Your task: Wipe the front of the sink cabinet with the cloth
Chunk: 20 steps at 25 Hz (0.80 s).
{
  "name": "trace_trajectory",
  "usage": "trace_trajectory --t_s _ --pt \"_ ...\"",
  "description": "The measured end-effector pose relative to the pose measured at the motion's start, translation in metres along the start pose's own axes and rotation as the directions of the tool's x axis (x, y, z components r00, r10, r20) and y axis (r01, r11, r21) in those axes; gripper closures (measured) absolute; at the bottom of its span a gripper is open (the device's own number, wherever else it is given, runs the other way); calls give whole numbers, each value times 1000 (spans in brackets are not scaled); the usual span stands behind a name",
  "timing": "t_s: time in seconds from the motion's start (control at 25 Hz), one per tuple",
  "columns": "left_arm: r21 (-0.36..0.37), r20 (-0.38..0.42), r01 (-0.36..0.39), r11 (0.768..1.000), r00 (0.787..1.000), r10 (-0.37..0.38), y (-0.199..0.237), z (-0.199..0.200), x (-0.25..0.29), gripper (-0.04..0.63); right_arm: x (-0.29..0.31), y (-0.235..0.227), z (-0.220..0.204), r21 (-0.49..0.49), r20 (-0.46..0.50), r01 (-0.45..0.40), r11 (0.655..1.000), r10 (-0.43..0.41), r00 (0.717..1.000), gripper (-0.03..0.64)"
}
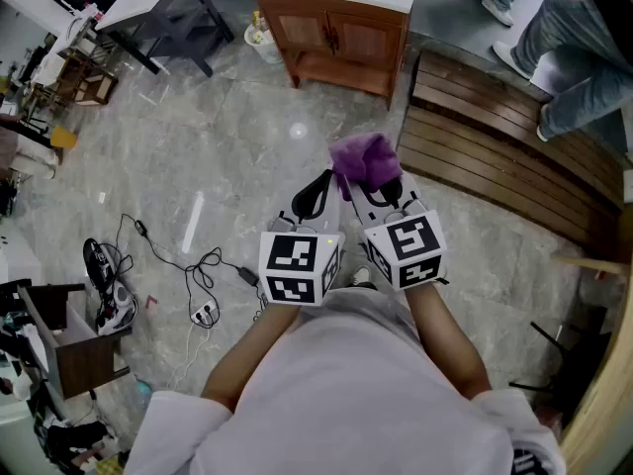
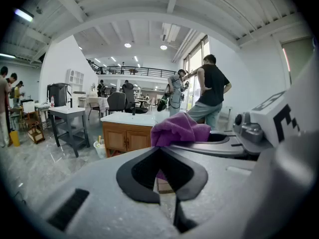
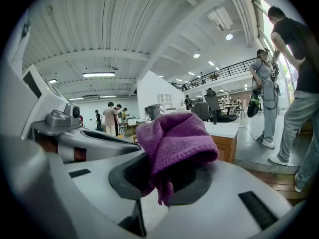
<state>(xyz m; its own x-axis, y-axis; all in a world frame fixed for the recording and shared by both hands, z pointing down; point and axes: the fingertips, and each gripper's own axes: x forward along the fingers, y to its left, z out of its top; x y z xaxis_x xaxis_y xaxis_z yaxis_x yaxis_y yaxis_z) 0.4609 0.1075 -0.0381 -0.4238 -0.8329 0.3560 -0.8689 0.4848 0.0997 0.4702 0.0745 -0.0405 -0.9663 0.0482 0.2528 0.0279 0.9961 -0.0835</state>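
Jaws of the right gripper [image 3: 167, 179] are clamped on the purple cloth [image 3: 174, 142], which bunches up above them and hangs a short tail down between them. On the left gripper [image 2: 162, 172] the jaws are together with nothing between them; it hangs just beside the right one, and the cloth shows past its tip. Both are held close in front of the person's body, over the grey stone floor [image 1: 198, 146].

The sink cabinet [image 1: 341, 30], a wooden unit with two doors under a white top, stands well apart from the grippers, across open floor. Nothing touches its front yet, so I judge the wiping has not begun: the step in hand is carrying the cloth over to it.

The next move calls for walking up to the cabinet, bringing the right gripper low to door height, and pressing the bunched cloth flat against the wood before any stroke.
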Motion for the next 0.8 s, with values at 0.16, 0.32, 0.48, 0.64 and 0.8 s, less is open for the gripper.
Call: trace_trajectory --t_s 0.16,0.32,0.48,0.64,0.8 --pt "-3 -3 0 1000 1000 0 -3 1 7 591 1 -3 -1 0 -8 -15 1000 15 1000 549" --pt "0 -8 -7 1000 1000 7 -3 -2 12 591 4 -8 -6 16 -18 -32 999 32 999 549" --pt "1 -17 -24 1000 1000 24 9 -6 15 591 12 -9 -12 21 -34 -34 999 35 999 549" --pt "-18 -18 -29 999 999 29 26 -7 24 591 31 -11 -15 30 -45 -41 999 43 998 549" --pt "-38 -17 -35 999 999 34 56 -6 35 591 62 -6 -13 23 -60 -52 998 54 997 549"
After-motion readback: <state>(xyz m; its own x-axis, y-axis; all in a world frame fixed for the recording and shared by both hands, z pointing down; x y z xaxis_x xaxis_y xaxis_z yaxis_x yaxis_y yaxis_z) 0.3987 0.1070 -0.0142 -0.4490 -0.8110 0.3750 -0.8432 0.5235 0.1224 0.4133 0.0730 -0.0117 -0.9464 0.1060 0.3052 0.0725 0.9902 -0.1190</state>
